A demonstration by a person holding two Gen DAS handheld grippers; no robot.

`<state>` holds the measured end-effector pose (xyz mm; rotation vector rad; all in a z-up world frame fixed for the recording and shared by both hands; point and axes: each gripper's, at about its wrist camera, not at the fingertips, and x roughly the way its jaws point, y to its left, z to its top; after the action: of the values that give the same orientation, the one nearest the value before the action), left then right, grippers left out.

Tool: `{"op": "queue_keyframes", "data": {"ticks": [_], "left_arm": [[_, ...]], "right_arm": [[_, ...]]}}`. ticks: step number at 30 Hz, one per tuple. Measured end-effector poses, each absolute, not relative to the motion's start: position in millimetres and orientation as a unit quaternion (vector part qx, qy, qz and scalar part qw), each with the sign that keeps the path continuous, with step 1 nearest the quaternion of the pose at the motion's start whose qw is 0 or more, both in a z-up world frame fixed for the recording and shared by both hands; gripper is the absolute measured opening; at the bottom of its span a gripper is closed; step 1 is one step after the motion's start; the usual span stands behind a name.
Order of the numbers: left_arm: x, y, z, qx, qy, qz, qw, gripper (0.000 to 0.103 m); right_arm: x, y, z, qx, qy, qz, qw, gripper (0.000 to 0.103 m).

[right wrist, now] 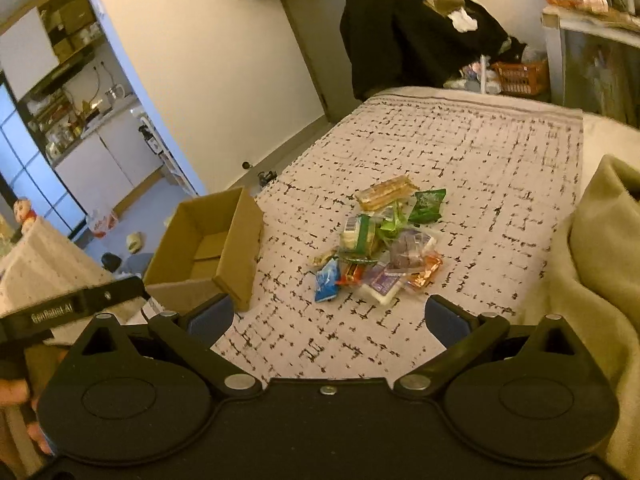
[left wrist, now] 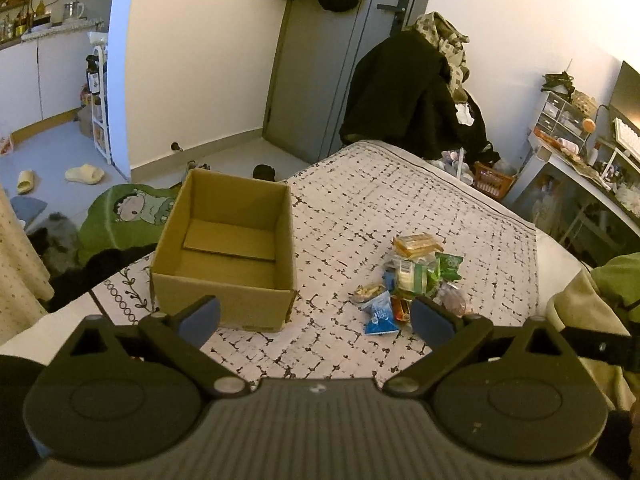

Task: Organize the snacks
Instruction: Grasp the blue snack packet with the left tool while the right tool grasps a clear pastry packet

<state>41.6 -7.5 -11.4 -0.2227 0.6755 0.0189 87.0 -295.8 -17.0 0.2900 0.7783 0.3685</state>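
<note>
Snacks [right wrist: 380,240] lie heaped on the bed [right wrist: 480,152], mid-cover. Box [left wrist: 228,248] stands left of the heap, apart from it, open and holding nothing but a loose cardboard flap.

Left gripper [left wrist: 316,316]: jaws wide apart, nothing held. Right gripper [right wrist: 328,316]: the same. Both hang near of the heap, clear of it.

Handling, by judgement: small film packets, light, crinkly, likely slippery; contents may crush. Pinch at a sealed edge or corner. Blue packet [right wrist: 326,276] sits at the near-left fringe, easiest first.

Writing: "GenRobot AI" on the strap at left in the right view. Barcode shows on one packet [right wrist: 356,232]; brand names are too small to read.
</note>
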Motion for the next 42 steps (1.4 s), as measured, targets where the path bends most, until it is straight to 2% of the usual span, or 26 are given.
{"op": "queue_keyframes", "data": {"ticks": [10, 15, 19, 22, 25, 31, 35, 38, 42], "left_arm": [[68.1, -15.4, -23.7, -0.133, 0.338, 0.017, 0.932, 0.099], [87.6, -26.7, -38.7, -0.141, 0.354, 0.012, 0.924, 0.095], [99.3, -37.2, -47.5, -0.14, 0.36, 0.009, 0.922, 0.094], [112.5, -42.5, -55.0, -0.155, 0.376, 0.0, 0.914, 0.084], [121.3, -47.8, -58.7, -0.157, 0.375, 0.003, 0.914, 0.078], [139.8, -53.2, -74.5, -0.18, 0.391, 0.006, 0.903, 0.065], [148.6, -49.9, -89.3, -0.21, 0.403, 0.009, 0.891, 0.056], [156.1, -52.6, -100.4, -0.217, 0.408, 0.007, 0.886, 0.052], [164.0, -57.4, -111.0, -0.224, 0.414, 0.006, 0.882, 0.051]], "right_arm": [[142.6, -310.5, -37.0, 0.22, 0.386, 0.155, 0.882, 0.102], [166.2, -324.2, -45.5, 0.228, 0.397, 0.104, 0.883, 0.093], [181.7, -324.0, -47.2, 0.225, 0.397, 0.096, 0.885, 0.093], [191.7, -318.7, -49.8, 0.21, 0.4, 0.09, 0.888, 0.092], [201.7, -317.2, -54.2, 0.222, 0.405, 0.098, 0.882, 0.091], [224.9, -312.0, -67.0, 0.228, 0.433, 0.093, 0.867, 0.081], [239.2, -305.1, -78.1, 0.224, 0.455, 0.092, 0.857, 0.071], [247.1, -300.6, -85.8, 0.219, 0.466, 0.092, 0.852, 0.066], [252.2, -305.3, -97.6, 0.212, 0.48, 0.053, 0.849, 0.06]]}}
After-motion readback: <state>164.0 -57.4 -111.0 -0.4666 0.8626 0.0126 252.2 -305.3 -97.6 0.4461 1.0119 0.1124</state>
